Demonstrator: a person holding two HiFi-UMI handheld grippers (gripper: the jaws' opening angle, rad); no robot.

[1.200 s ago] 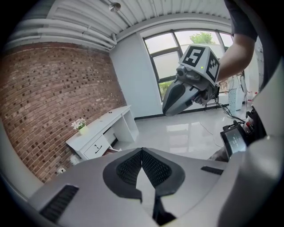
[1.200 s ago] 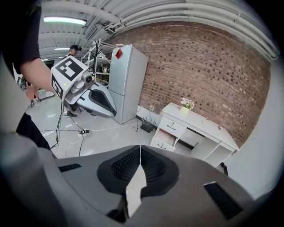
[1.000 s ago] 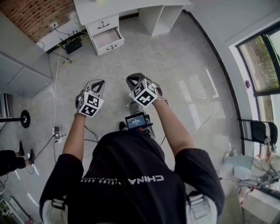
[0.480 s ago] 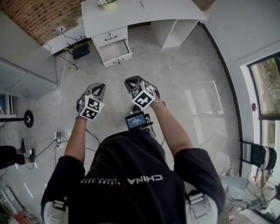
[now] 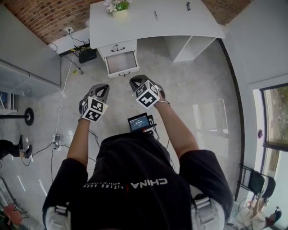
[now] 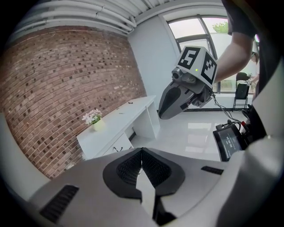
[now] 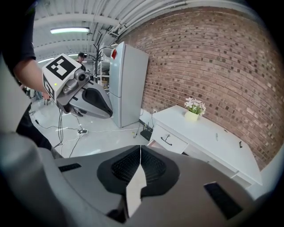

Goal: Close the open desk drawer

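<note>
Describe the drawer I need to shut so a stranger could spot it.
Find the white desk against the red brick wall. Under its end with the small flower pot sit two white drawers. It is the lower drawer, pulled out; the upper drawer is shut.

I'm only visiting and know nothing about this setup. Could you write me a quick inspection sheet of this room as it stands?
Surface: white desk against the wall.
Job's things: lower drawer pulled open, nothing seen inside; upper drawer closed.
Clutter: flower pot and two small dark items on the desk.
Grippers: left tool and right tool both shut, holding nothing, well short of the desk.
Cables: cables trail over the floor near a black box.
Surroundings: brick wall, window.
</note>
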